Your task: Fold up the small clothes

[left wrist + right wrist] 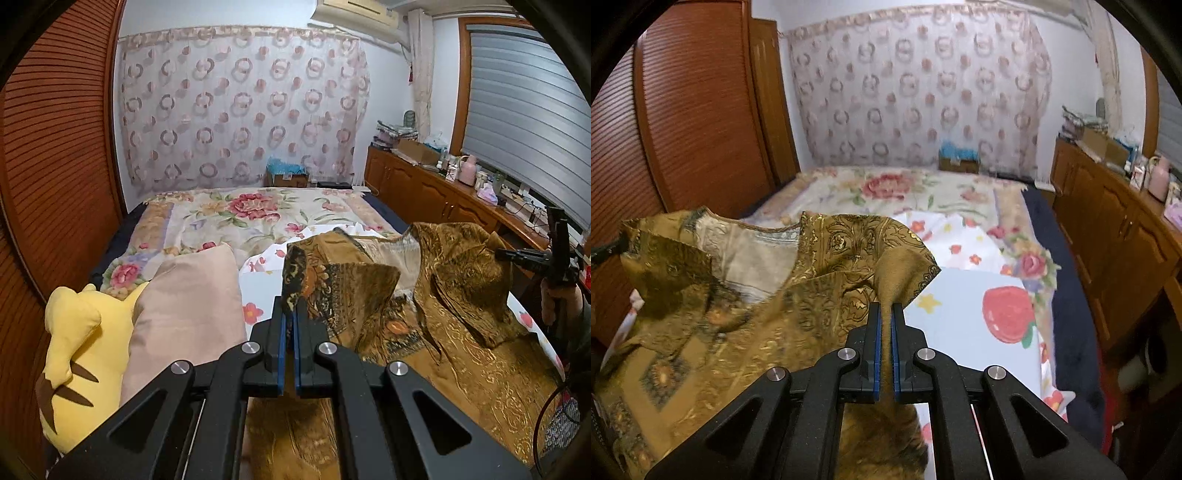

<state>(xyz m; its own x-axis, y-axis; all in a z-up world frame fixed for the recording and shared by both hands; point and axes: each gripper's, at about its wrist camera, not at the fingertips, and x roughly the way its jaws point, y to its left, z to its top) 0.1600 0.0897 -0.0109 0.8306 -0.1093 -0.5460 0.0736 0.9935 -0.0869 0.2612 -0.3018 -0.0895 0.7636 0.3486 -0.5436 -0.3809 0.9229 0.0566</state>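
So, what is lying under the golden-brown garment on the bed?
Under the golden-brown garment lies a white sheet with red flowers, on the floral bedspread. What is beneath the garment's middle is covered.

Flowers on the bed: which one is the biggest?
The big red flower in the middle of the far quilt; the little red ones on the white sheet are much smaller.

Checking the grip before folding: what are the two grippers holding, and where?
Both hold the gold patterned garment: left gripper and right gripper each pinch a sleeve edge.
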